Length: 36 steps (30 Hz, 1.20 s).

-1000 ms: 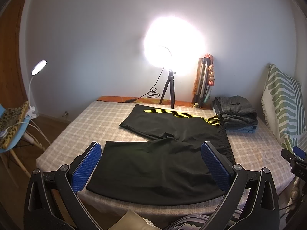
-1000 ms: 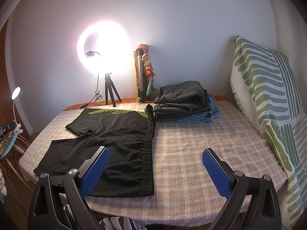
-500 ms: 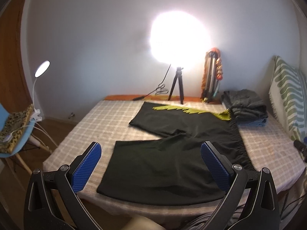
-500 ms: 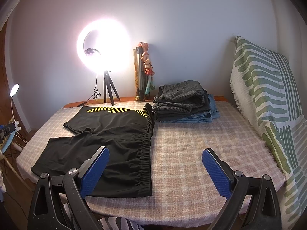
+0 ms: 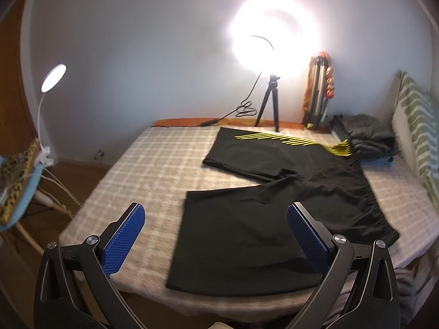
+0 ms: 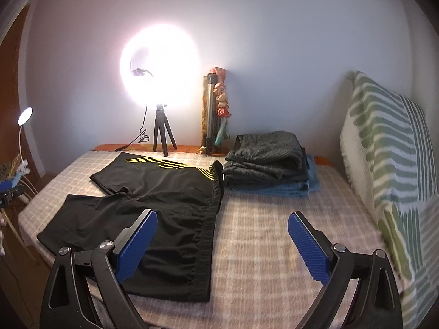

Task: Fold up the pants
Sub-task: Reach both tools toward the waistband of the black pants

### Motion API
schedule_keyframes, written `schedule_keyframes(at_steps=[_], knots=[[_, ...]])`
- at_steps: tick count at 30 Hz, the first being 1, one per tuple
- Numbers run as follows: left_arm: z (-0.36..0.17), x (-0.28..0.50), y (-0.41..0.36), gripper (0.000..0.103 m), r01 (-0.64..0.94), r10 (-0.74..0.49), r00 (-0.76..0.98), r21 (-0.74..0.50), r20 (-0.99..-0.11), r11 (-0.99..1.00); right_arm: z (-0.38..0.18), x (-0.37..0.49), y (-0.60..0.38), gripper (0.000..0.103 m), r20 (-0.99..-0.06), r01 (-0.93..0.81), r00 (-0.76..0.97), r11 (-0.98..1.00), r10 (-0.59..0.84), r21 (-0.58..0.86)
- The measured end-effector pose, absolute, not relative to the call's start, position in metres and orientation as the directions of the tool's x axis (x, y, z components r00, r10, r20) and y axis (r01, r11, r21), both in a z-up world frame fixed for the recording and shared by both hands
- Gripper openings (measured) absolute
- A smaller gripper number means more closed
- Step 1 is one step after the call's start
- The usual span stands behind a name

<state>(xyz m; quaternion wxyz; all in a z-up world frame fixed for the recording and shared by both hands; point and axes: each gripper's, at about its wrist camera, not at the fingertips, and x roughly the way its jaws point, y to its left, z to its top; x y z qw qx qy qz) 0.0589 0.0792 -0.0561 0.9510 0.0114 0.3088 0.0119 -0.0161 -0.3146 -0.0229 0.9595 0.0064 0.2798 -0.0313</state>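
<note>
Black shorts with yellow stripes (image 5: 277,192) lie spread flat on the checked bed, legs pointing left and the elastic waistband on the right; they also show in the right wrist view (image 6: 153,205). My left gripper (image 5: 216,235) is open and empty, held above the near leg's hem. My right gripper (image 6: 222,244) is open and empty, held above the near end of the waistband (image 6: 208,235).
A pile of folded clothes (image 6: 269,161) sits at the back right of the bed (image 6: 274,246). A striped pillow (image 6: 389,170) stands on the right. A ring light on a tripod (image 5: 270,107) stands by the wall. A clip lamp (image 5: 50,82) and a chair stand left of the bed.
The left gripper has swung left, so the shorts sit further right in its view. The right gripper has moved in slightly toward the bed. Both stay open.
</note>
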Motion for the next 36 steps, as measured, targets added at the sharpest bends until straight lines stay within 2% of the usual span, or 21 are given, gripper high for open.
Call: schedule_keyframes(at_steps=[4,8,11,16,19,23,29,34,36], knots=[[-0.056,0.093,0.088,0.103,0.024,-0.011,0.794,0.014,-0.608,1.000,-0.017,0.012,-0.316,0.098,-0.526,0.008,0.850,0.998,-0.037,-0.057],[-0.053,0.138,0.091,0.101,0.065,-0.027,0.787,0.039,-0.617,0.997,-0.015,0.055,-0.315,0.097,-0.561,-0.063,0.828,0.996,0.016,-0.064],[-0.052,0.178,0.091,0.100,0.092,-0.047,0.780,0.039,-0.624,0.995,-0.022,0.094,-0.318,0.087,-0.615,-0.100,0.787,0.994,0.057,-0.037],[-0.061,0.248,0.095,0.094,0.124,-0.116,0.739,-0.035,-0.664,0.992,-0.049,0.155,-0.330,0.084,-0.706,-0.112,0.695,0.991,0.133,0.076],[-0.072,0.285,0.093,0.093,0.139,-0.122,0.713,-0.031,-0.690,0.990,-0.067,0.187,-0.335,0.079,-0.746,-0.109,0.646,0.987,0.161,0.118],[-0.088,0.331,0.093,0.092,0.155,-0.157,0.671,-0.070,-0.725,0.985,-0.097,0.225,-0.336,0.079,-0.787,-0.104,0.581,0.979,0.205,0.178],[-0.122,0.407,0.088,0.092,0.161,-0.163,0.618,-0.079,-0.770,0.984,-0.149,0.268,-0.333,0.079,-0.837,-0.058,0.504,0.975,0.213,0.214],[-0.159,0.469,0.091,0.092,0.132,-0.210,0.559,-0.164,-0.802,0.977,-0.172,0.292,-0.328,0.079,-0.850,-0.052,0.484,0.976,0.209,0.210],[-0.169,0.488,0.089,0.092,0.125,-0.193,0.552,-0.148,-0.811,0.981,-0.178,0.298,-0.327,0.079,-0.855,-0.049,0.477,0.977,0.205,0.207]])
